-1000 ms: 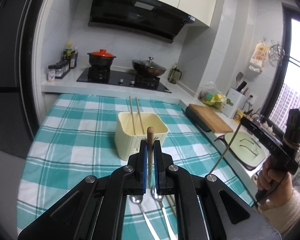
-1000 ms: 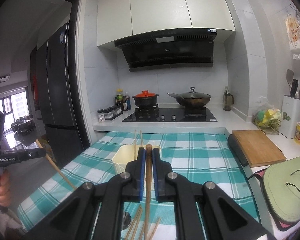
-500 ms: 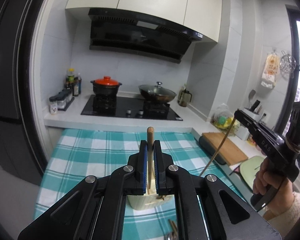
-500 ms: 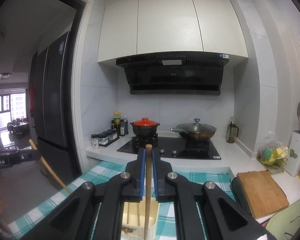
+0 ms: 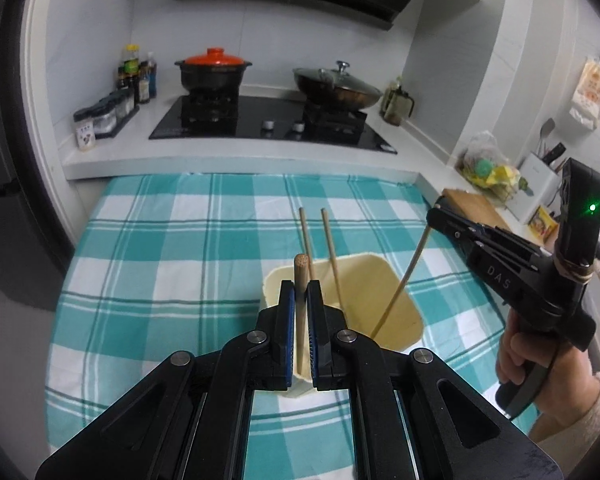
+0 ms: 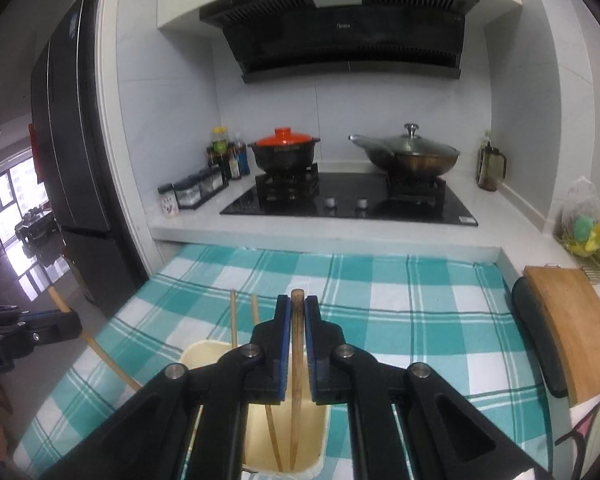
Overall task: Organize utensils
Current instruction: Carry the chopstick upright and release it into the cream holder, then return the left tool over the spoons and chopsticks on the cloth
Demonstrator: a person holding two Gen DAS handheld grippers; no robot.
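Both jaws are clamping one chopstick each: the left gripper [image 5: 300, 304] and right gripper [image 6: 297, 320] are holding theirs over the cream holder [image 5: 400, 312] mid-cloth, where two chopsticks [image 5: 330, 240] are already standing; I judge both drops remaining.

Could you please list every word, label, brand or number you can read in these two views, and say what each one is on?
"DAS": side of the right gripper, seen from the left wrist.
"ot.AI": cut-off lettering on the left gripper, at the right wrist view's left edge.
Range hood logo and stickers: too small to read.
Spice jar and bottle labels: blurred, unreadable.
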